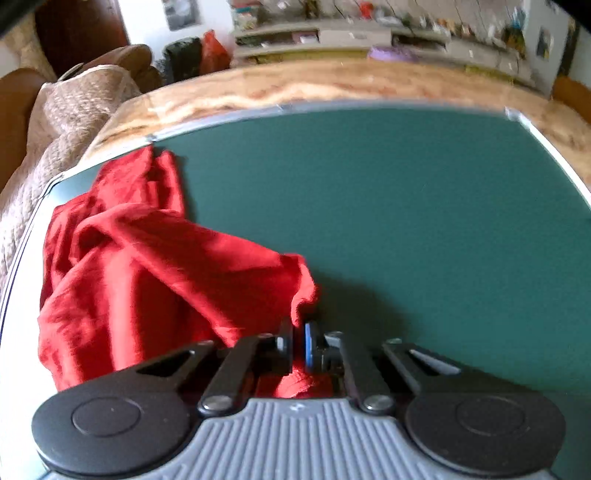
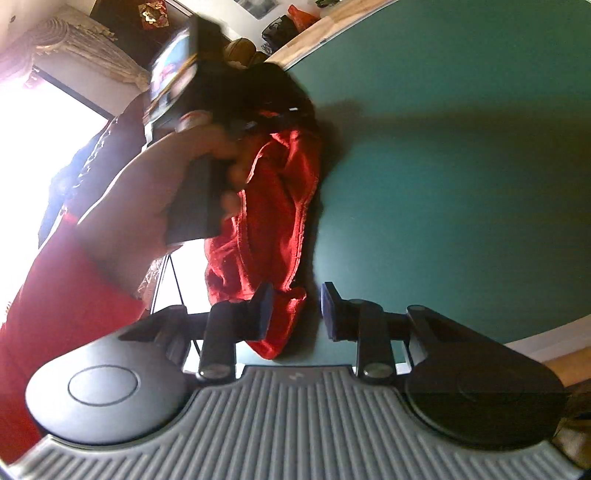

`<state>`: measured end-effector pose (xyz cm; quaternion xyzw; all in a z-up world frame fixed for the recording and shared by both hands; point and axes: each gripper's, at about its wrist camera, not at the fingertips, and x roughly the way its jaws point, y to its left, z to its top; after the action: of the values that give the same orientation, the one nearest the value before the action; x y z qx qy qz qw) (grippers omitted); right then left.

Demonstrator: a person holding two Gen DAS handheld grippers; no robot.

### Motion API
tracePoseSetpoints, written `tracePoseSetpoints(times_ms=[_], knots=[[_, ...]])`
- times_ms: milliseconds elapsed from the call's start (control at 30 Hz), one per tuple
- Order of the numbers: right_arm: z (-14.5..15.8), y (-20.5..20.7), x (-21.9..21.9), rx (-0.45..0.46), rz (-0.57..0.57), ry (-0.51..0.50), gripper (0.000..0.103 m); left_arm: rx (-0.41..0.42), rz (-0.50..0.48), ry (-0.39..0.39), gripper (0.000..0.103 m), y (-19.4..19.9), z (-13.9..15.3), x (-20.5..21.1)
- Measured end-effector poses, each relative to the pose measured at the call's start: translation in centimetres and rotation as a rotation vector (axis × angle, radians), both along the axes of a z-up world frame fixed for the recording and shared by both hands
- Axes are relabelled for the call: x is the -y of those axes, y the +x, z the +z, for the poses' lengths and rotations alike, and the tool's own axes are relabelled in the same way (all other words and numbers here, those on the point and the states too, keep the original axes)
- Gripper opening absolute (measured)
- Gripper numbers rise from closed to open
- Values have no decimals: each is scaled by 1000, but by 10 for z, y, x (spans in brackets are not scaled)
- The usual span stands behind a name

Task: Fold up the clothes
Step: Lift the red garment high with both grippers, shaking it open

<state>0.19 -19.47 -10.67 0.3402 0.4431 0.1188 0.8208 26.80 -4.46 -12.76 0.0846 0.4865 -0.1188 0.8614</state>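
Item: red garment [image 1: 129, 266], crumpled and unfolded, lying on the left part of a green mat [image 1: 406, 203] in the left wrist view, its far end reaching the mat's far-left corner and its near end drawn up into the tool. Left gripper [image 1: 298, 345]: fingers almost together, a fold of the red cloth pinched between them, with more red fabric showing just behind the pads above the grey ribbed body. Right gripper [image 2: 293, 314]: fingers set well apart; a hanging tip of the same garment [image 2: 273, 221] lies in the gap beside the left-hand finger [image 2: 264, 310], and no pinch is seen. In the right wrist view the garment hangs in a long bunched column, rising from the right gripper toward the left gripper [image 2: 266, 96], which shows dark and blurred above it, held by the person's left hand [image 2: 184, 173]. Support: wooden table [image 1: 314, 85] with a pale grained edge, bearing the green mat with its thin metallic border. Surroundings, left wrist view: beige quilted cover [image 1: 66, 122] off the table's left side; cluttered shelf [image 1: 351, 33] along the far wall, contents too blurred to identify. Surroundings, right wrist view: bright overexposed window [image 2: 44, 129] with gathered curtain [image 2: 81, 40] at upper left.
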Motion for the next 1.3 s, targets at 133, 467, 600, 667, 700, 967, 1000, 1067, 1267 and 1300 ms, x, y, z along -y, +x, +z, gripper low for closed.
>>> tracePoseSetpoints(times_ms=[133,467,600,667,700,967,1000,1067,1267,1300], knots=[[-5,5,-5,2,16,-8,45,85,85,-146,7,-20,42,-55],[-9,27,-54,133,256,-155,52,209,253,-328,7,-62,104,-186],[-11,33,-68,199,314,-179,52,221,272,-342,7,-63,109,-212],[-9,35,-78,222,351,-229,51,223,280,-351,7,-64,109,-221],[-9,36,-83,227,365,-253,39,226,284,-355,7,-63,108,-225],[8,34,-82,232,375,-316,7,238,298,-391,7,-66,108,-243],[14,33,-81,247,367,-341,7,244,299,-404,7,-70,111,-246],[37,29,-71,283,348,-392,7,263,294,-431,7,-78,122,-249],[128,18,-38,451,221,-562,6,373,220,-493,7,-106,178,-241],[145,15,-32,484,195,-587,6,388,207,-510,7,-111,189,-239]])
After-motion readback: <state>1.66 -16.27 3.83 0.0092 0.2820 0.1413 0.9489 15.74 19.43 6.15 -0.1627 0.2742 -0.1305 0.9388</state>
